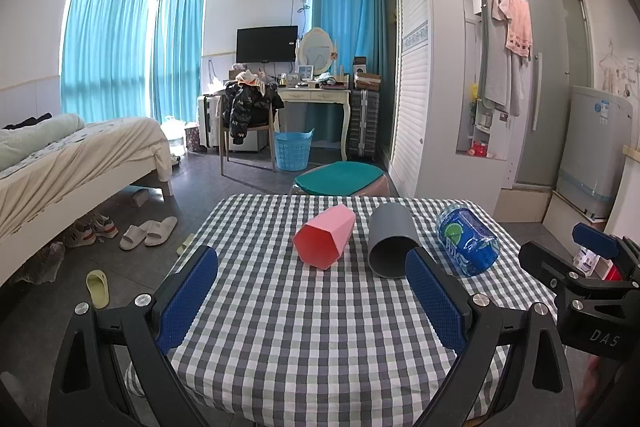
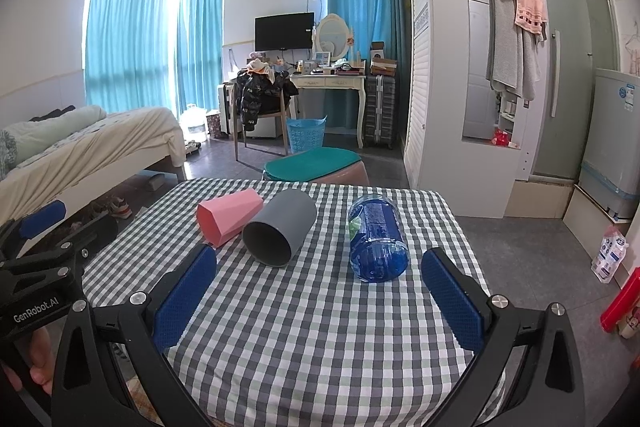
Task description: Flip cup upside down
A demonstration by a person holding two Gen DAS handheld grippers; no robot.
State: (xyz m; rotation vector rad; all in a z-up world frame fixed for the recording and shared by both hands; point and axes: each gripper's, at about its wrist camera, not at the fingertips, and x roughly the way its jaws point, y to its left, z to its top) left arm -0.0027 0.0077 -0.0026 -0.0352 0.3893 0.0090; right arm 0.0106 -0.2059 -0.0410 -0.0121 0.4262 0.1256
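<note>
Three cups lie on their sides on the checked tablecloth (image 1: 304, 327), mouths toward me: a pink faceted cup (image 1: 324, 237) (image 2: 228, 217), a grey cup (image 1: 390, 241) (image 2: 280, 227) and a blue printed cup (image 1: 468, 241) (image 2: 376, 239). My left gripper (image 1: 314, 265) is open over the near half of the table, short of the pink and grey cups, holding nothing. My right gripper (image 2: 320, 267) is also open and empty, its fingers spanning the gap between the grey and blue cups, still short of both. Each gripper shows at the edge of the other's view.
A stool with a teal cushion (image 1: 340, 179) stands just beyond the table's far edge. A bed (image 1: 72, 155) is at the left, with slippers (image 1: 148, 231) on the floor. A white wardrobe (image 1: 420, 67) and a small fridge (image 1: 596, 155) stand at the right.
</note>
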